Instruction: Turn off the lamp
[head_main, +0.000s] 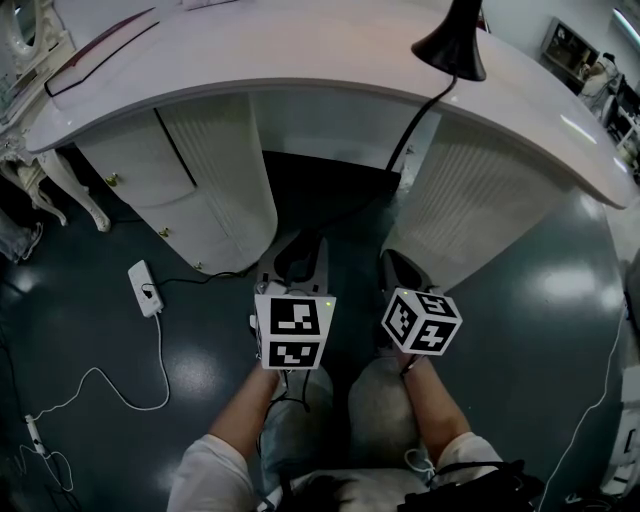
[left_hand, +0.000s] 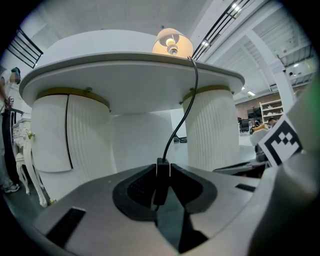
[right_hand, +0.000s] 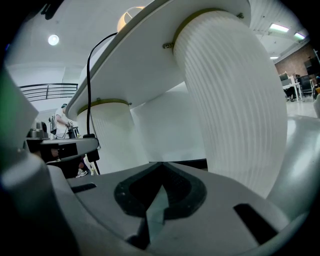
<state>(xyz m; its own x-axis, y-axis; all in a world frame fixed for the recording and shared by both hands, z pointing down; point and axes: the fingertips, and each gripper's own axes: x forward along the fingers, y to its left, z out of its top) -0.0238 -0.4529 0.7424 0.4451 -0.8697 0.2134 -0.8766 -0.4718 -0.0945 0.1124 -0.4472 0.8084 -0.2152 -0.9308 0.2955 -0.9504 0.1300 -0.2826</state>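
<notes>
We count one lamp (left_hand: 172, 41), one black cord (left_hand: 182, 115), one inline switch (left_hand: 161, 182) on that cord, one white desk (head_main: 300, 50) and two ribbed pedestals (head_main: 215, 180) (head_main: 475, 200) under it. We count two grippers, one left gripper (left_hand: 161, 167) and one right gripper (right_hand: 161, 167), with two marker cubes (head_main: 293, 330) (head_main: 421, 321), one per gripper. We count one white power strip (head_main: 145, 288)

Lamp (left_hand: 172, 42) glows on desk (left_hand: 125, 67); switch (left_hand: 161, 181) hangs below.
</notes>
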